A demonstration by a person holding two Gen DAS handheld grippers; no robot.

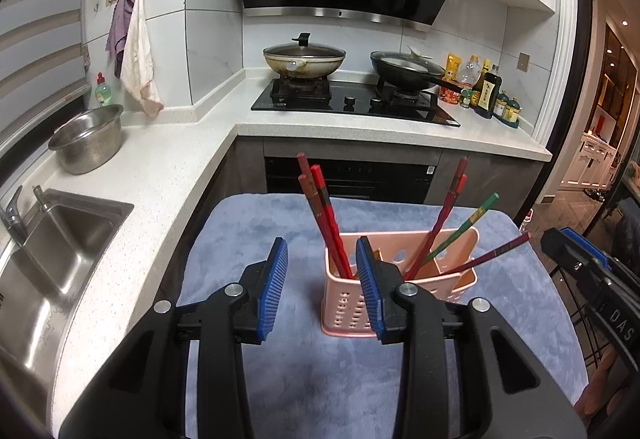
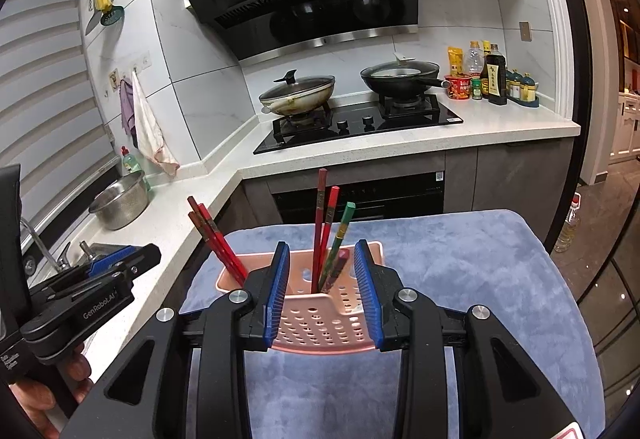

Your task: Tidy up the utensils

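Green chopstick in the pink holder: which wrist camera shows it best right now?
Left wrist view. There the green chopstick leans out to the right of the pink holder, almost its whole length clear. In the right wrist view it stands foreshortened among the red chopsticks, its lower end hidden in the holder.

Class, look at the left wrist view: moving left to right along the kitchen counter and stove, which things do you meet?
Sink → steel colander → lidded pale wok → black pan → bottles.

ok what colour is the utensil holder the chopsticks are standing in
Pale pink, with perforated walls: the holder shows best in the right wrist view.
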